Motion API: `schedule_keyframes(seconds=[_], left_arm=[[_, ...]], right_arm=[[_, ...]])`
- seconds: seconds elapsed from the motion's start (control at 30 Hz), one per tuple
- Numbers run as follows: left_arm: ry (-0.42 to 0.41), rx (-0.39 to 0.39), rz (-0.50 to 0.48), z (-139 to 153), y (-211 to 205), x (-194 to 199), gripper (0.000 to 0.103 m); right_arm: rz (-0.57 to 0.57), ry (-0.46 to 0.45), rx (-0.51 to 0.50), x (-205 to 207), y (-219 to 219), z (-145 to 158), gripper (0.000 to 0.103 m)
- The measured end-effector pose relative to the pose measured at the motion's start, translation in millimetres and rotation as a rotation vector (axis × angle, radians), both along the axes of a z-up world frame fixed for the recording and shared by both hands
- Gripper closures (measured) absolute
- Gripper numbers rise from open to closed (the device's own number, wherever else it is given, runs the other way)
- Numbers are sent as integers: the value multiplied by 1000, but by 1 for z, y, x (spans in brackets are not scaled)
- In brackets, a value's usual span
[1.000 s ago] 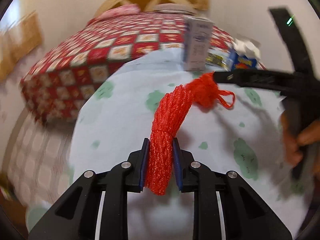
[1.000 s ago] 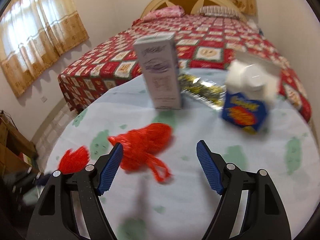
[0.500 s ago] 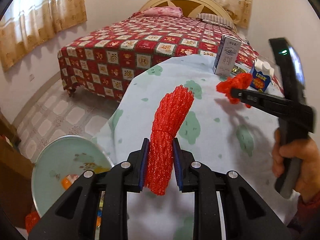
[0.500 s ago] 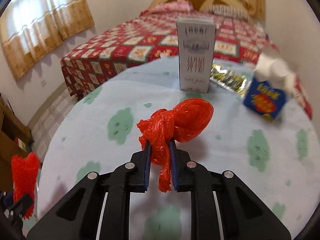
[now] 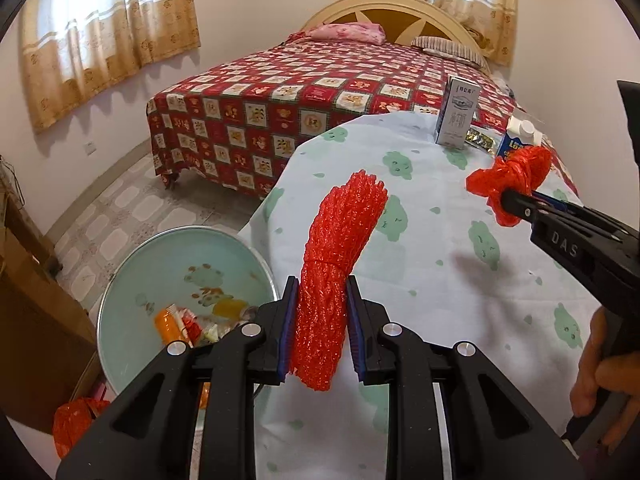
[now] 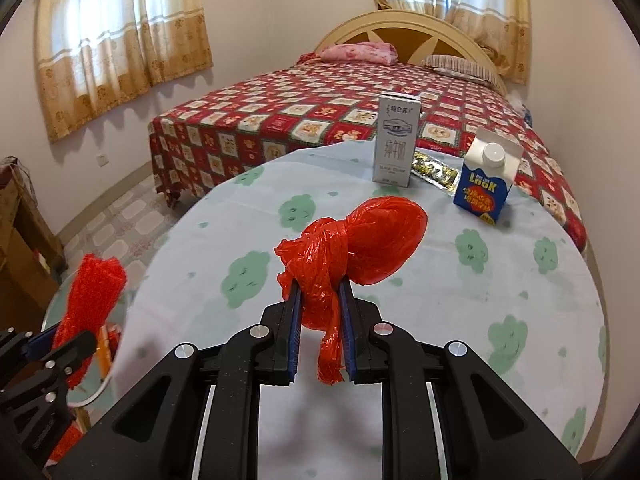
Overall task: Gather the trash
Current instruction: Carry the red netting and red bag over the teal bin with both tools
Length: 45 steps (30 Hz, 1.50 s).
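The left gripper (image 5: 320, 320) is clamped on a bundle of red netting (image 5: 340, 248), its blue pads pressing the lower half so that the longer end stands up and forward, clear of the table (image 5: 460, 280); held this way the limp mesh cannot snag on the cloth while it is carried. The right gripper (image 6: 320, 332) has its jaws nearly together on the twisted neck of a knotted red plastic bag (image 6: 360, 240), a sensible place to grip because the knot keeps the thin film from slipping through, while the full, rounded part hangs out beyond the fingertips and a loose tail dangles below. Both pieces of trash are lifted off the tabletop, the bag over the middle of the table and the netting over its near left edge. Down on the floor to the left sits a pale green basin (image 5: 132, 264) that already holds an orange bottle and some wrappers, which suggests it is serving as the bin and is where both loads are headed. At the far side of the table a tall grey carton (image 6: 396, 140), a blue milk carton (image 6: 486, 184) and what looks like a shiny gold wrapper (image 6: 436, 170) between them, though it is partly hidden, wait to be collected.
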<state>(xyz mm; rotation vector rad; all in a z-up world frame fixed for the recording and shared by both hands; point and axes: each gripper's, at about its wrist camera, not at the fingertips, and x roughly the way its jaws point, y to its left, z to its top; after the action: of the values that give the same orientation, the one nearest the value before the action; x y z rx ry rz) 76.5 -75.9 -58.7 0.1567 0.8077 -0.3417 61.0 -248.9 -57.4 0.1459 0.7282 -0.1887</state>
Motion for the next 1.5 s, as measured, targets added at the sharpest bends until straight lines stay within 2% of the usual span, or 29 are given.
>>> schedule_keyframes(seconds=[0.67, 1.5], left_arm=[[-40, -26, 68, 13, 39, -27, 80], [-40, -8, 144, 9, 74, -25, 80]], right_arm=[[87, -32, 12, -44, 59, 14, 85], [166, -18, 45, -44, 96, 12, 85]])
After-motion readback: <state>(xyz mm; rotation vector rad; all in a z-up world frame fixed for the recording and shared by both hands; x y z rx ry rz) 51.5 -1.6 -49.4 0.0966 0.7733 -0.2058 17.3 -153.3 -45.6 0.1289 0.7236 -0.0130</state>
